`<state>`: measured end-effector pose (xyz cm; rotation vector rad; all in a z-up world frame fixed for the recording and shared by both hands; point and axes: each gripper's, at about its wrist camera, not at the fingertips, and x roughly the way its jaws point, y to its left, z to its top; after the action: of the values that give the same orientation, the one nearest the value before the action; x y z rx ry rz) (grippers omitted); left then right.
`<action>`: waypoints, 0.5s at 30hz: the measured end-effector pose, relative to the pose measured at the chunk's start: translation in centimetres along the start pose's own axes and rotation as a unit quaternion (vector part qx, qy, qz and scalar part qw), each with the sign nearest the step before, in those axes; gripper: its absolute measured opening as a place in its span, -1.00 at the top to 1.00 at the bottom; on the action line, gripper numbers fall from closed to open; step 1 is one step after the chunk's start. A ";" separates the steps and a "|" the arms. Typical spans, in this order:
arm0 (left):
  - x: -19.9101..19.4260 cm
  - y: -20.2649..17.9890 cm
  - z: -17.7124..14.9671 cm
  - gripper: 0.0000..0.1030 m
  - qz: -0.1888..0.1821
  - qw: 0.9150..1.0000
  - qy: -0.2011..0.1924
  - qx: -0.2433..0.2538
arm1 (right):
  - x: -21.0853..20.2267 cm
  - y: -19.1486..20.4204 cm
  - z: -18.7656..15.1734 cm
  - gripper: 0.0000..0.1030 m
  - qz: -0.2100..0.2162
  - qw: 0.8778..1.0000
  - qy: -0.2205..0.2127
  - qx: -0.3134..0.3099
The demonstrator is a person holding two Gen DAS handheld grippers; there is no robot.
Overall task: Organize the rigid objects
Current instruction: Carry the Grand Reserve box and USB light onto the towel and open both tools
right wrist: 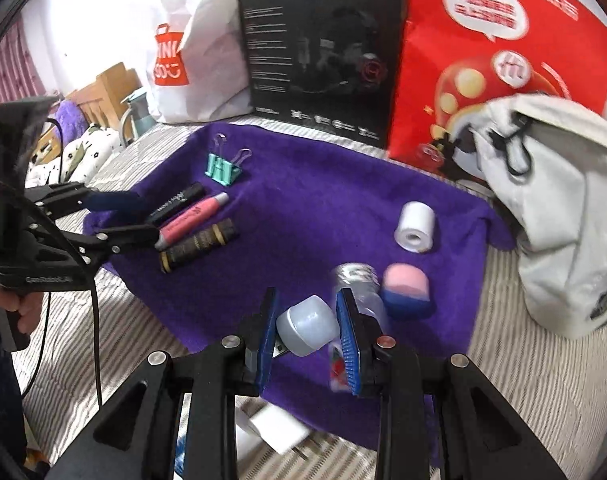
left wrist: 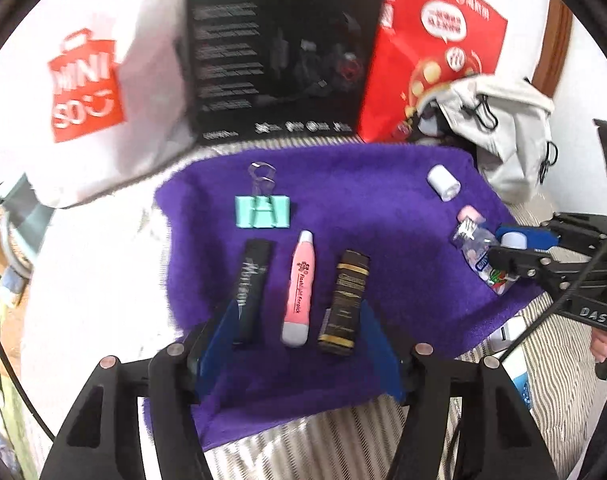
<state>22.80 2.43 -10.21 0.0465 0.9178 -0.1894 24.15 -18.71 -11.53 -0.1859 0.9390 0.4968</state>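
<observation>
Across the middle of both frames lay a purple towel (left wrist: 343, 184) spread over a striped bed (right wrist: 523, 380), serving as the sorting area. At its lower centre in the left wrist view, three slim things sat side by side in a neat row: a black tube (left wrist: 252, 280), a pink pen-shaped stick (left wrist: 299, 288) and a dark gold-banded tube (left wrist: 345, 300), with a mint binder clip (left wrist: 262, 211) just above them. The row suggested long items were being grouped together. The left gripper (left wrist: 299, 344) hovered over the near ends of that row, its jaws spread wide and holding nothing, probably having no further hold to make there.

Toward the lower centre of the right wrist view, the right gripper (right wrist: 309, 332) had its jaws closed on a small grey-white cap-like piece (right wrist: 309, 326), lifted or tilted for moving. Just beside it lay a clear little bottle (right wrist: 359, 288), a pink and blue sponge (right wrist: 407, 290) and a white roll (right wrist: 417, 226), still scattered, apparently awaiting their turn.
</observation>
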 end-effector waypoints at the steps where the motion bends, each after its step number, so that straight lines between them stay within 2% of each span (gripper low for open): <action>1: -0.4 0.5 0.0 -0.19 0.000 1.000 -0.003 -0.006 | 0.2 0.3 0.3 0.43 0.003 1.000 0.000 -0.002; 8: -1.3 2.3 -1.0 -0.19 -0.001 0.999 -0.006 -0.034 | 3.5 2.3 1.5 0.43 0.017 0.999 0.021 -0.025; 15: -1.5 2.8 -1.8 -0.19 -0.004 0.999 -0.005 -0.041 | 6.5 2.6 1.6 0.43 -0.004 0.998 0.048 -0.031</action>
<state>21.04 5.56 -10.24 -0.0338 0.9148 -0.1582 27.20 -13.69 -15.71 -0.2715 1.0166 0.5143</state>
